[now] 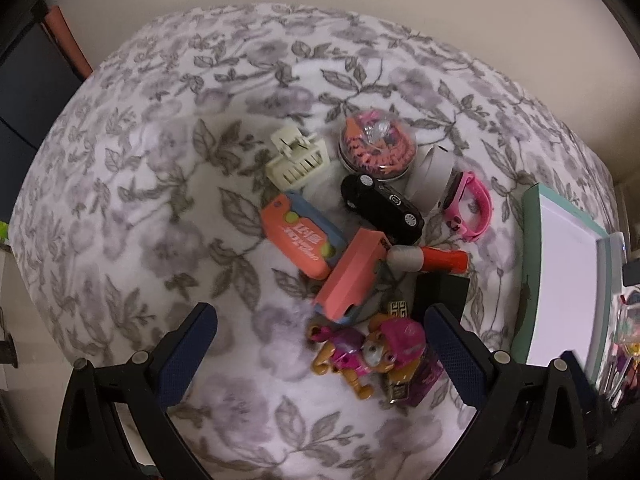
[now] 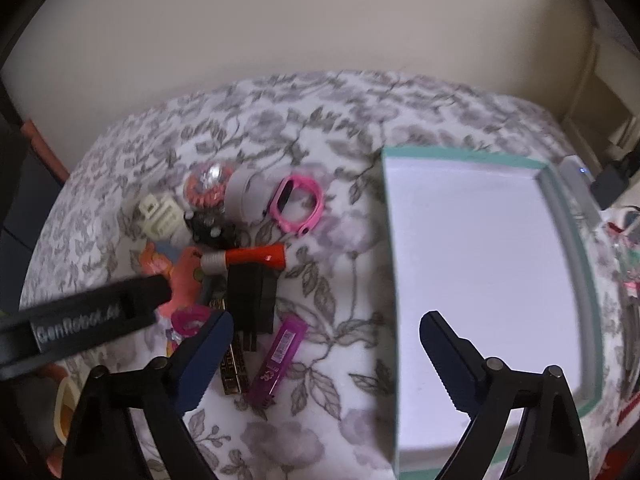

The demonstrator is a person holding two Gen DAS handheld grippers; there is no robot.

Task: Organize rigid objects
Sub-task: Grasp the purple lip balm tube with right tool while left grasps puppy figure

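- Toys lie heaped on the floral cloth (image 1: 168, 184): pup figure (image 1: 360, 354), black car (image 1: 382, 206), pink watch (image 1: 470, 206), orange torch (image 2: 248, 260).
- Teal box (image 2: 472, 276) sits just right of the heap.
- Left gripper (image 1: 320, 356): fingers spread, pup between them, untouched.
- Right gripper (image 2: 326, 360): fingers spread, holding nothing, at the box's near edge.

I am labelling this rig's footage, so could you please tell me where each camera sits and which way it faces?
Left wrist: on the left gripper, looking down over the toy pile; its own open fingers show.
Right wrist: on the right gripper, facing the empty tray; own open fingers and the left gripper's arm show.
Shared: pink watch, orange flashlight, tray.
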